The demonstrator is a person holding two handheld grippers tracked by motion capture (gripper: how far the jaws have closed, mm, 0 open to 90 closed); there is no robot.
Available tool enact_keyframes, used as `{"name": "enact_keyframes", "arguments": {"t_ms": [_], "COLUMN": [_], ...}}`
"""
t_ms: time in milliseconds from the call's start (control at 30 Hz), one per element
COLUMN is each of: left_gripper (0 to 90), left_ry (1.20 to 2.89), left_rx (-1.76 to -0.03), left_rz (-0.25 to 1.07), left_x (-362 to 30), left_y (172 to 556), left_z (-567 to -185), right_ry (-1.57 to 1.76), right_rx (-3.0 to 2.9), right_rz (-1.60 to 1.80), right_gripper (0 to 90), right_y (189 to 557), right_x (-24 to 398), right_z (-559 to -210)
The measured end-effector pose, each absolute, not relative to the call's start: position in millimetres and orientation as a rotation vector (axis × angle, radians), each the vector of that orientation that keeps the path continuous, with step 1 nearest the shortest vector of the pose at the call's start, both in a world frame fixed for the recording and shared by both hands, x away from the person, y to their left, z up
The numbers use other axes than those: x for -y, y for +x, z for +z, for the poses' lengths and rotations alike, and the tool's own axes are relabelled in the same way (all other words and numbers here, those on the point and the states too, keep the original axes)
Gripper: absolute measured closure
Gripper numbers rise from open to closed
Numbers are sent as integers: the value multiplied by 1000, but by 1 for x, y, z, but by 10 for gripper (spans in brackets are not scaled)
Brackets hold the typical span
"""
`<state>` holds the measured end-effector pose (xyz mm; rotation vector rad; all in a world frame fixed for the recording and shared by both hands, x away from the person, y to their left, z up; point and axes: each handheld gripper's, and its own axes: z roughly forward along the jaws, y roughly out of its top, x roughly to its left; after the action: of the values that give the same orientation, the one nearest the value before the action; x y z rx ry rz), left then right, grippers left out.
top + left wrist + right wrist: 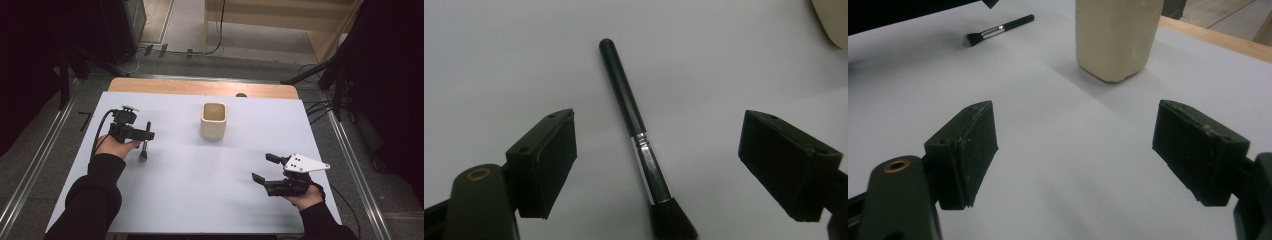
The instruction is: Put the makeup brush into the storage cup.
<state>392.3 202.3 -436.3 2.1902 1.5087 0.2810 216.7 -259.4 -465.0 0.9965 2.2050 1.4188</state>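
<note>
I have the left gripper (659, 165) poised over the brush (638, 134) with its fingers (546, 160) spread wide, one on each side of the handle and touching nothing; the brush lies flat on the white table (200, 180) near its left edge, bristles toward me and handle pointing away. My right gripper (264, 168) sits low near the right front of the table, its fingers (965, 150) also spread apart and holding nothing. The cream cup (214, 120) stands upright toward the far middle of the table, well apart from the brush and from both grippers.
</note>
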Motion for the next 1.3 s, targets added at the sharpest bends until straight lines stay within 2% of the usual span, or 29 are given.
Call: {"name": "enact_keyframes", "arguments": {"t_ms": [167,367,667,833,1300], "left_gripper": [211,213,224,221,237], "left_ry": [2276,2307,2299,2307,2307], "left_rx": [-1533,-1616,-1747,-1769,-1813], "left_rz": [225,145,-8,-45,5], "left_x": [-199,-195,-195,-196,-189], "left_y": [399,408,420,424,425], "left_z": [-435,-433,-434,-435,-444], "right_ry": [997,996,1000,1000,998], "right_rx": [-2210,-2214,-2213,-2216,-2213], "right_rz": [1412,1408,1412,1412,1408], "right_gripper": [191,191,192,192,194], "right_y": [217,217,217,217,217], "right_x": [259,259,259,258,258], "right_z": [-465,-466,-466,-466,-465]}}
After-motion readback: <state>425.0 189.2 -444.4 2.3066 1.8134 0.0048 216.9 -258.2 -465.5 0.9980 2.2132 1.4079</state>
